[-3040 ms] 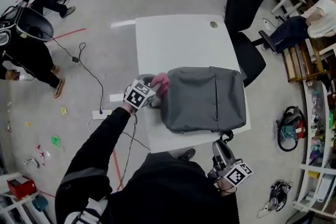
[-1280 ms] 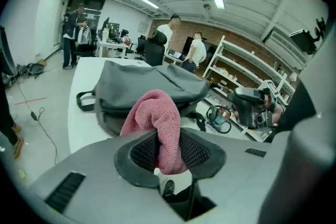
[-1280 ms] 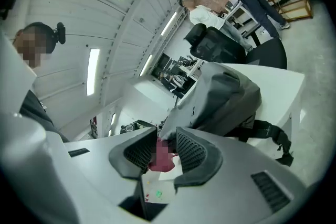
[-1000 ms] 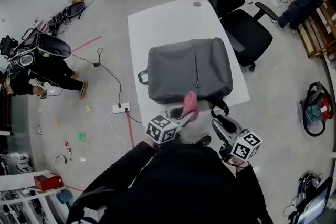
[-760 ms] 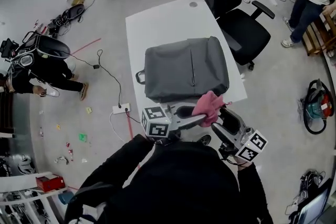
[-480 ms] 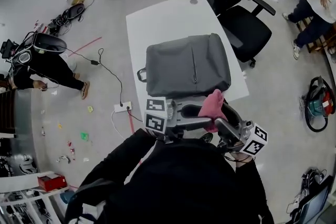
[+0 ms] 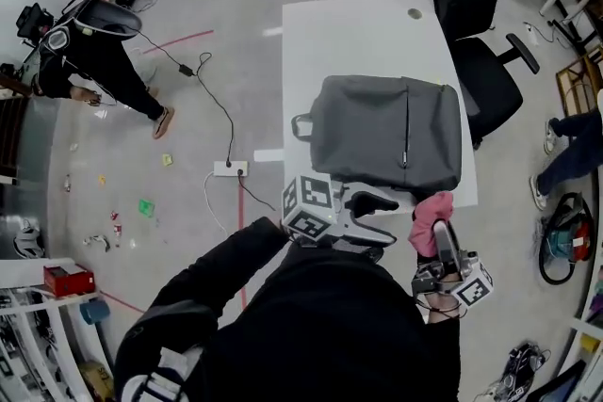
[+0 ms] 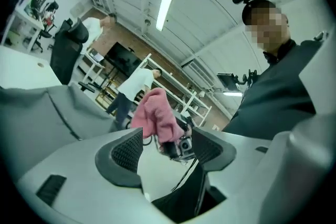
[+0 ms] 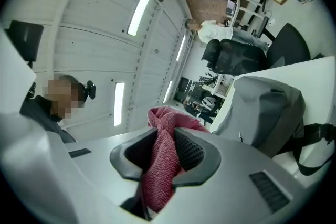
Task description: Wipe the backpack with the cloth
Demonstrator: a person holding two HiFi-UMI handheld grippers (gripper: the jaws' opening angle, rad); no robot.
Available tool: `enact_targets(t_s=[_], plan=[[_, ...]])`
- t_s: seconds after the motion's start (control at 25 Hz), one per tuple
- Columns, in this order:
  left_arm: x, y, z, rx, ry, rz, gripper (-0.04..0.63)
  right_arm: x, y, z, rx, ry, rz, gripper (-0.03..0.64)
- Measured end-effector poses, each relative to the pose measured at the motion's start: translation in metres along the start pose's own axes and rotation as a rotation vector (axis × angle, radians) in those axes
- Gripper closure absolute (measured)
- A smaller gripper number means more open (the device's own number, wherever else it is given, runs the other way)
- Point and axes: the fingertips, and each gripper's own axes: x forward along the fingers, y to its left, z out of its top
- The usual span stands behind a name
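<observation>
The grey backpack point(image 7: 386, 132) lies flat on the white table point(image 7: 358, 33); it also shows at the right of the right gripper view as the backpack point(image 9: 268, 107). The pink cloth point(image 7: 431, 217) is bunched in my right gripper point(image 7: 441, 238), whose jaws have just been closing and now pinch the cloth point(image 9: 163, 165) between the pads. My left gripper point(image 7: 386, 219), near the table's front edge, has just been opening; its jaws stand wide with nothing between them. In the left gripper view the cloth point(image 8: 155, 115) hangs beyond my left gripper point(image 8: 167, 152), apart from it.
A black office chair point(image 7: 485, 61) stands at the table's right side. A power strip point(image 7: 229, 168) with cables lies on the floor to the left. A person in black point(image 7: 94, 52) crouches at far left. A teal and black device point(image 7: 556, 240) sits on the floor at right.
The cloth has passed from the left gripper to the right one. The left jaws opened and the right jaws shut on it. Both grippers rose in front of the table.
</observation>
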Motion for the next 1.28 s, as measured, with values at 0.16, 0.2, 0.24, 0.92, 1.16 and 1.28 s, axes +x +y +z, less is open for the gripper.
enact_targets(t_s=[0.16,0.2,0.24,0.92,1.16,1.28], plan=[[-0.120,0.068,-0.006,0.124,0.097,0.291,0.310,0.009,0.000,0.002,-0.023,-0.070,-0.051,0.512],[-0.155,0.096,-0.009,0.147,0.138,0.403,0.310,0.012,0.000,-0.002,-0.031,-0.071,-0.066,0.512],[-0.191,0.128,-0.015,0.159,0.181,0.520,0.311,0.015,-0.001,-0.008,-0.036,-0.068,-0.081,0.512],[-0.299,0.305,-0.145,1.225,1.357,0.387,0.374,0.058,-0.001,-0.061,-0.087,-0.099,-0.223,0.512],[-0.286,0.312,-0.142,1.426,1.259,0.376,0.388,0.060,-0.001,-0.063,-0.091,-0.122,-0.258,0.512],[-0.281,0.315,-0.141,1.431,1.178,0.418,0.420,0.061,-0.001,-0.062,-0.094,-0.129,-0.272,0.512]])
